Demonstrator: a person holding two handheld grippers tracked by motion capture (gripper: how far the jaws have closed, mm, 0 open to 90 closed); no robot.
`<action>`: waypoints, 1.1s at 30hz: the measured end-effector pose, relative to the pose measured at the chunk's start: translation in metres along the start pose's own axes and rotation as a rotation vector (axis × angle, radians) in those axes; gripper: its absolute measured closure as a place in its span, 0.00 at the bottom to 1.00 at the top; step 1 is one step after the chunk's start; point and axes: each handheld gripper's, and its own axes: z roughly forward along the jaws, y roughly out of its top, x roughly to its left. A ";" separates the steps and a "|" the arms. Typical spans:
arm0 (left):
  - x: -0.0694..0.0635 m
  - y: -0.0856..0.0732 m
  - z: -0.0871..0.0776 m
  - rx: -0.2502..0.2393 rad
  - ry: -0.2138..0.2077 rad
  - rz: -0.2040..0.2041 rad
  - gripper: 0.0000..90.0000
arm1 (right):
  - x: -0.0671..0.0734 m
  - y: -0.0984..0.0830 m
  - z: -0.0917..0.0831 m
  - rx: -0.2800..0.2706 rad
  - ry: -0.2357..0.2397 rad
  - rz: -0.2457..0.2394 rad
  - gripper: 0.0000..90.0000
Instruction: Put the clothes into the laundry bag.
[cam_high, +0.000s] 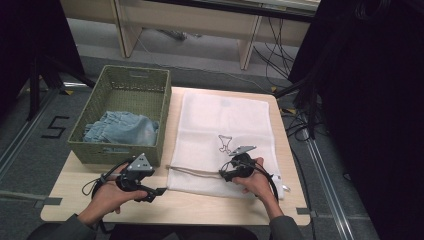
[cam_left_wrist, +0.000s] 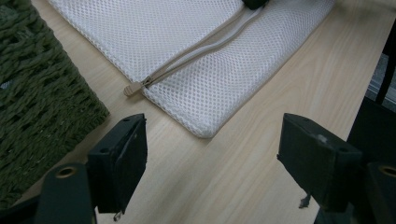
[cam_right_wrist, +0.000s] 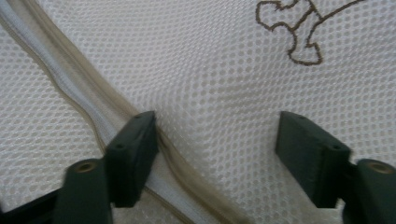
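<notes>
The flat white mesh laundry bag (cam_high: 224, 140) lay under the right gripper (cam_right_wrist: 215, 140), jaws apart; the left gripper (cam_left_wrist: 210, 163), also apart, hovered just beside its corner.

Lab: black curtains (cam_high: 372, 100), floor cables (cam_high: 280, 55), tape marks (cam_high: 54, 127)
</notes>
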 end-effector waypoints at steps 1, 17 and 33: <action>0.001 0.001 -0.001 0.000 0.002 0.018 0.26 | -0.002 0.001 -0.004 0.020 0.012 0.007 0.62; 0.004 0.003 -0.007 -0.041 0.034 -0.004 0.26 | -0.003 0.020 -0.018 -0.045 -0.115 -0.099 0.96; 0.055 0.034 -0.065 -0.199 0.212 -0.064 0.23 | -0.008 0.048 -0.049 -0.160 -0.134 -0.082 0.96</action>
